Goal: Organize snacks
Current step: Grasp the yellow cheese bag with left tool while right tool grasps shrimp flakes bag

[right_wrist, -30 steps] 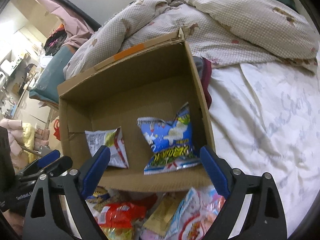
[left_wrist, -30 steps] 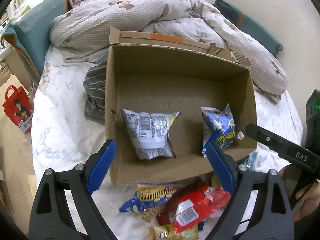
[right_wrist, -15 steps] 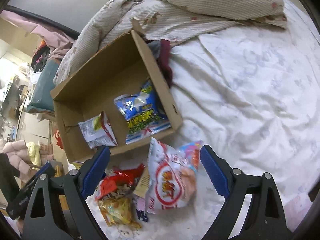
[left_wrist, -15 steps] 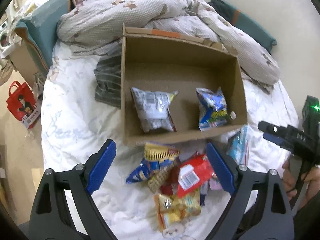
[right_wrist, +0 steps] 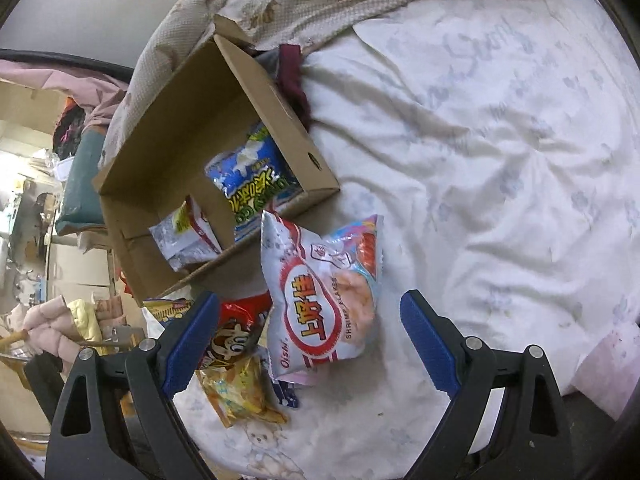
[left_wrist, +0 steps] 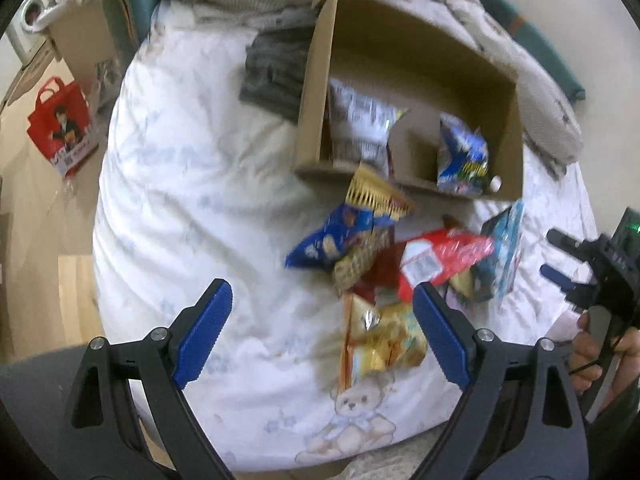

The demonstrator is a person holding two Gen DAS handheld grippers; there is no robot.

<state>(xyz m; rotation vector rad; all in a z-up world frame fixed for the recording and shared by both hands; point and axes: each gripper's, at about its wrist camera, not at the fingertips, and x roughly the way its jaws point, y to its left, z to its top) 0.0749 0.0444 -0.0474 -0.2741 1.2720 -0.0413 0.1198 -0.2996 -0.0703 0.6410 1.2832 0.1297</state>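
Note:
An open cardboard box [left_wrist: 424, 52] [right_wrist: 188, 128] lies on the bed, holding a silver-white packet [left_wrist: 360, 120] [right_wrist: 186, 236] and a blue packet [left_wrist: 462, 152] [right_wrist: 252, 176]. In front of it sits a loose pile: a blue-and-yellow packet [left_wrist: 340, 236], a red packet [left_wrist: 440, 260] [right_wrist: 236, 332], a golden packet [left_wrist: 380, 340] [right_wrist: 240, 394] and a white-pink shrimp-flakes packet [right_wrist: 324, 300]. My left gripper [left_wrist: 322, 300] hangs open above the sheet, left of the pile. My right gripper [right_wrist: 310, 312] [left_wrist: 576, 264] is open over the shrimp-flakes packet, its pads clear of it.
A rumpled checked duvet [right_wrist: 320, 4] lies behind the box. A grey striped cloth [left_wrist: 276, 68] and a dark red cloth [right_wrist: 294, 80] flank the box. The bed edge runs along the bottom, with a red bag [left_wrist: 60, 124] on the floor. A hand [left_wrist: 592, 344] holds the right gripper.
Both grippers have drawn back from over the box to the snack pile in front of it, rolling as they went. Both stay open, and the two packets remain in the box.

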